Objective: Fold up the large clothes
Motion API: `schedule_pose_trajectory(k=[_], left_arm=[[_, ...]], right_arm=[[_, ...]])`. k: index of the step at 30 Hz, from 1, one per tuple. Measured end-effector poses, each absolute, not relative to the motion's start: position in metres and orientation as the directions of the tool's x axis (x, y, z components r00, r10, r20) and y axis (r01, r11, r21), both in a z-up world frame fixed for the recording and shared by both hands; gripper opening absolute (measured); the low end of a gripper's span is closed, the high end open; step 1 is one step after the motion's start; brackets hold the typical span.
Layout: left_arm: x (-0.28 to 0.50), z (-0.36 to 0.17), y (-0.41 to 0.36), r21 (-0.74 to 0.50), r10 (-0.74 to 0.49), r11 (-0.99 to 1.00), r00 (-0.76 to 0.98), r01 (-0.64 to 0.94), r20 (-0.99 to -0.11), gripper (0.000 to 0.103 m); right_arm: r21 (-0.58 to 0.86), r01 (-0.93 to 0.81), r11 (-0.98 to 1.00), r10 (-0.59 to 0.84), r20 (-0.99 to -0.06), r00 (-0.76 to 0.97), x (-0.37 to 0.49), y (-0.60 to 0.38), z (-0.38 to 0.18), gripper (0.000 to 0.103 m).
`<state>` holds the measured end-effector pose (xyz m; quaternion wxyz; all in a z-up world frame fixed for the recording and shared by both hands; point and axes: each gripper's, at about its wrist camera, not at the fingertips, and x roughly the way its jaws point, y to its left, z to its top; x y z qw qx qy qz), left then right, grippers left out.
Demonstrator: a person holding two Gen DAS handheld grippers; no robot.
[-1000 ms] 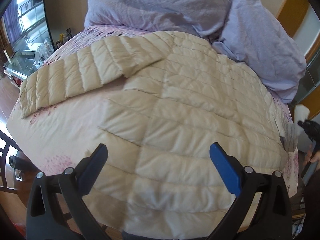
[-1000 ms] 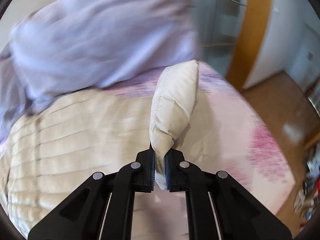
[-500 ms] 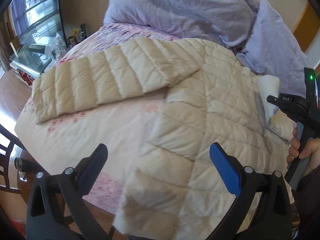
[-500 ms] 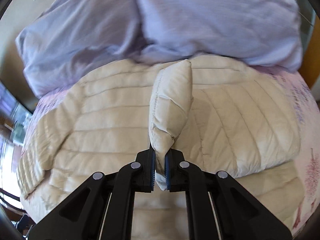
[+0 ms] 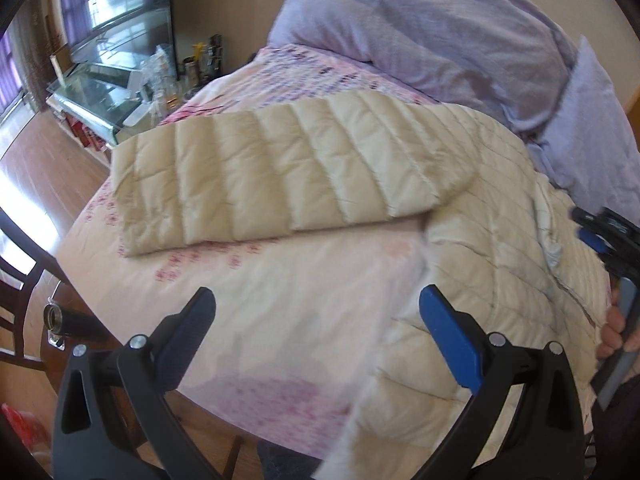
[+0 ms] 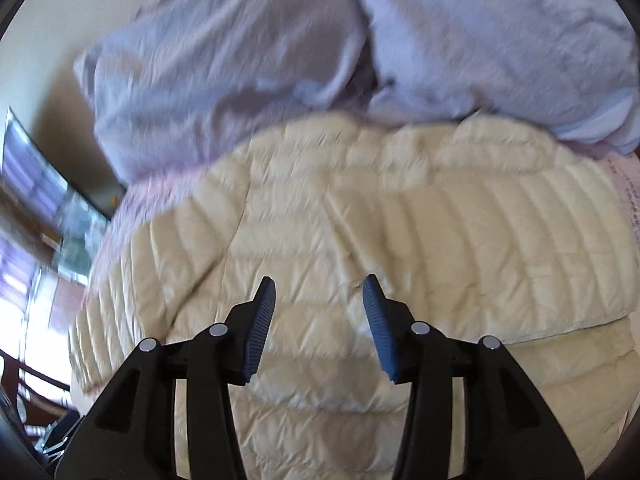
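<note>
Jacket | cream, quilted, puffy | spread on bed | sleeve outstretched

jacket: 1 | hand-held gripper: 2 | lavender pillow: 2 | bed: 1

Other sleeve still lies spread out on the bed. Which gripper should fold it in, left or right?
Left, probably. The left gripper is open and empty, facing the spread sleeve. The right gripper, jaws opening with nothing between them, hangs over the jacket body where the other sleeve lies folded.

Left claw wide open, empty; right claw opening, empty.
</note>
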<state>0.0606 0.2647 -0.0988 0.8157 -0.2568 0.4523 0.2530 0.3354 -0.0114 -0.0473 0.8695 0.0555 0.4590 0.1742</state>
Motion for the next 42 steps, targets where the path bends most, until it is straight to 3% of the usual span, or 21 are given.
schedule_pose_trajectory(k=[3,7,11,15,24,29,35,42], left_arm=[[0.057,-0.101,0.281,-0.174,0.203,0.724,0.448,-0.667,-0.871,0.101],[0.052,-0.103,0.301,-0.153,0.232,0.7,0.425,-0.697,-0.875,0.101],[0.049,-0.106,0.317,-0.124,0.262,0.681,0.398,-0.722,-0.879,0.101],[0.044,-0.11,0.331,-0.112,0.278,0.653,0.374,-0.749,-0.885,0.101],[0.03,-0.118,0.364,-0.13,0.286,0.573,0.347,-0.809,-0.893,0.101],[0.023,-0.123,0.387,-0.184,0.268,0.512,0.359,-0.839,-0.894,0.101],[0.013,-0.134,0.412,-0.254,0.223,0.432,0.375,-0.865,-0.9,0.094],[0.011,-0.154,0.429,-0.285,0.169,0.381,0.37,-0.879,-0.914,0.08]], right_arm=[[0.263,-0.158,0.952,0.306,-0.778,0.549,0.347,-0.033,-0.053,0.048],[0.139,-0.084,0.987,0.162,-0.829,0.535,0.361,-0.039,-0.076,0.048],[0.125,-0.086,0.988,0.151,-0.867,0.474,0.367,-0.03,-0.099,0.048],[0.096,-0.121,0.988,0.142,-0.876,0.462,0.36,-0.016,-0.109,0.062],[-0.012,-0.177,0.984,0.068,-0.896,0.438,0.352,0.01,-0.129,0.071],[0.003,-0.165,0.986,0.073,-0.904,0.42,0.356,0.009,-0.131,0.074],[0.018,-0.166,0.986,0.086,-0.905,0.416,0.358,0.006,-0.133,0.077],[0.018,-0.167,0.986,0.087,-0.905,0.415,0.356,0.008,-0.132,0.077]])
